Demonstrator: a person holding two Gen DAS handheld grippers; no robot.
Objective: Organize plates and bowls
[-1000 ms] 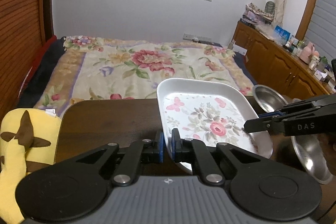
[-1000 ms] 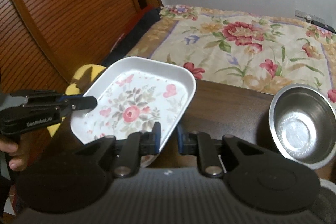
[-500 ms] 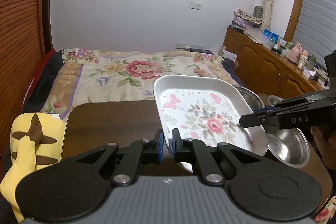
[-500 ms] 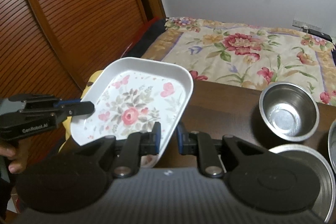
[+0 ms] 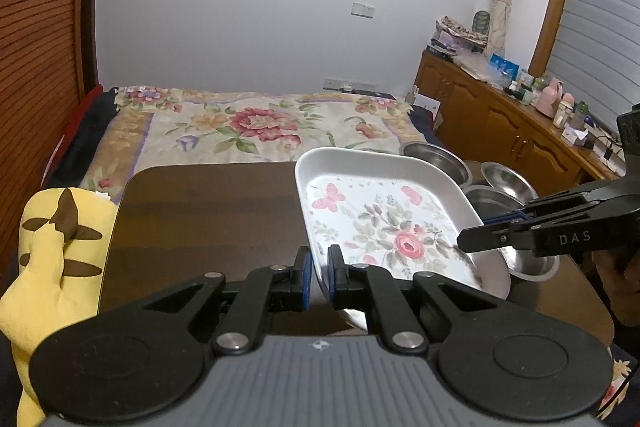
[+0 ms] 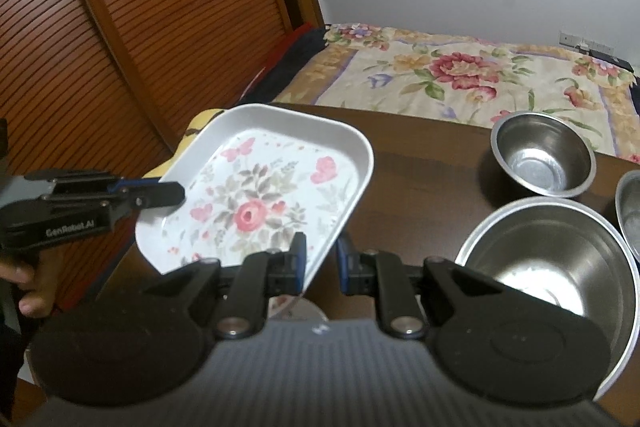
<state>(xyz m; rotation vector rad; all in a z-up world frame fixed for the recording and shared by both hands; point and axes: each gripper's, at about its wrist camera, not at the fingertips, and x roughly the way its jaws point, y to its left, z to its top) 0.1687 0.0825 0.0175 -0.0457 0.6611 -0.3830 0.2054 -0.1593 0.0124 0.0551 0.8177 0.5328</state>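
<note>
White floral plate (image 5: 384, 223) hangs above the dark desk (image 5: 208, 211), its rim pinched by both the left gripper (image 5: 318, 277) and right gripper (image 6: 322, 263); steel bowls (image 6: 544, 159) sit just beside its right side.

**Gripper hardware: appearance as observed**

Left gripper (image 5: 318, 277): matte black linkage arms on round black pivot discs, silver screw heads at the joints, blue pads on the inner finger faces, grey ribbed housing with a small white emblem. White "GenRobot.AI" lettering on its side. Right gripper (image 6: 321, 263): same build; side lettering reads "DAS". A bare hand (image 6: 28, 293) grips the left handle.
</note>
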